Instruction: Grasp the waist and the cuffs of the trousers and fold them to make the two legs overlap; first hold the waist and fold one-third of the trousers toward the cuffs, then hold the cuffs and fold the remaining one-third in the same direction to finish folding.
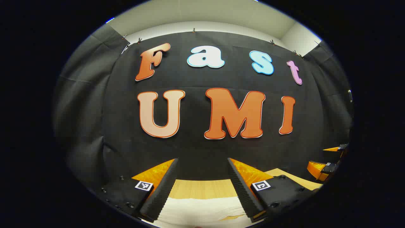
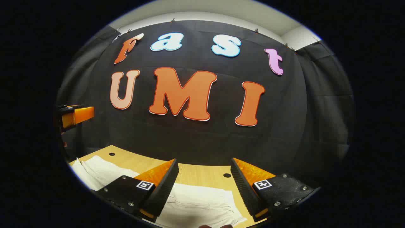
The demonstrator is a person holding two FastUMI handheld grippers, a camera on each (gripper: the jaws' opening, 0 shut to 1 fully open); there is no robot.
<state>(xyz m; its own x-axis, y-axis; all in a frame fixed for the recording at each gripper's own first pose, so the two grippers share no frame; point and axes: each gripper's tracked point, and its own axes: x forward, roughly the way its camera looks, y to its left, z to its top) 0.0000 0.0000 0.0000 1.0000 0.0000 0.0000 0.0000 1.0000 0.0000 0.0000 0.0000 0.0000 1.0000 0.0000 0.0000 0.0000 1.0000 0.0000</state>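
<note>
Cloth: white trousers (image 1: 202, 210) lie flat on the pale wooden table (image 1: 202, 188).

Left gripper view, gripper: the left hand-held gripper (image 1: 202, 185) hangs with its fingers spread wide apart, nothing between them.
Left gripper view, trousers: at 6 o'clock, just below and between the fingertips, with bare table beyond toward 12 o'clock.
Left gripper view, neighbour: the right hand-held gripper (image 1: 327, 161) sits at 4 o'clock, near the edge (too little of it visible there to judge its state).

Right gripper view, gripper: the right hand-held gripper (image 2: 204, 186) is likewise wide apart and empty.
Right gripper view, trousers: the trousers (image 2: 196, 202) spread from 6 o'clock out to 8 o'clock, so the long axis seems to run across the view, toward the left hand-held gripper (image 2: 76, 115) at 9 o'clock.
Right gripper view, ends: which end is waist and which is cuffs I cannot tell.
Right gripper view, table: two small dark holes (image 2: 227, 175) mark its surface.

Key relation: cloth lies under and slightly short of both grippers, neither touching it; each seems about equally near its own end, so both would need to drop toward 6 o'clock.
</note>
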